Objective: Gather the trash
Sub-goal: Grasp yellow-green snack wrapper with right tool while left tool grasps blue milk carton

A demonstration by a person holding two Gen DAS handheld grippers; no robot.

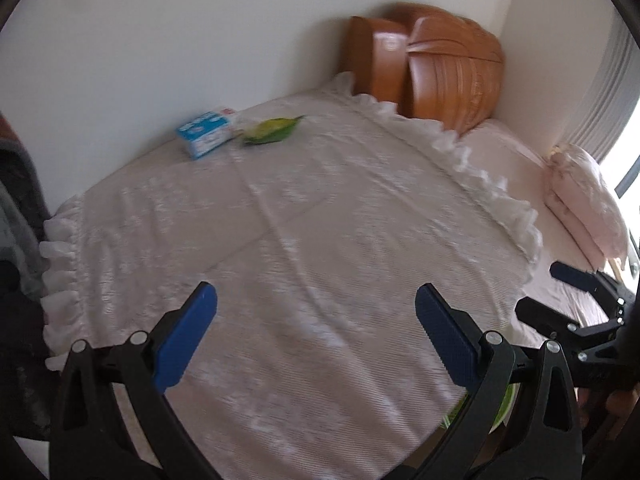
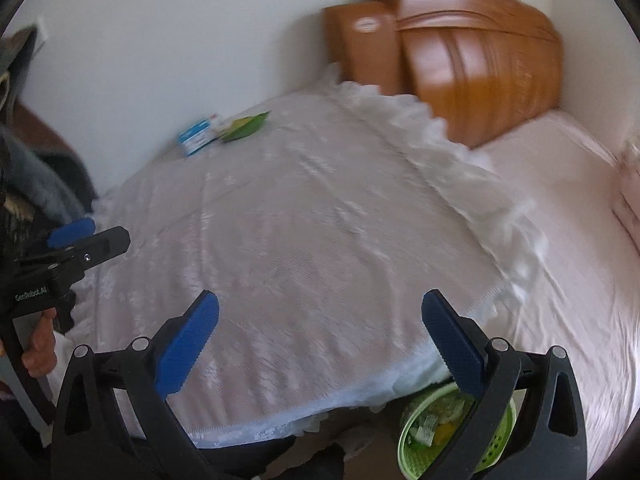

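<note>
The left gripper (image 1: 316,336) and right gripper (image 2: 320,340) both hang with blue pads spread wide and empty above the near edge of a frilled white bedspread (image 1: 280,220). A green wastebasket (image 2: 420,440) with scraps inside stands on the floor just beside the bed. Far left, against the wall, a blue-and-white carton (image 1: 205,133) touches a green wrapper (image 1: 272,130).

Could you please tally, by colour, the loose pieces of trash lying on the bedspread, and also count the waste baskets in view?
Blue and white carton: 1
Green wrapper: 1
Green waste basket, beside the bed, already holding some scraps: 1
Total: 3 things, 2 of them trash on the bedspread.
</note>
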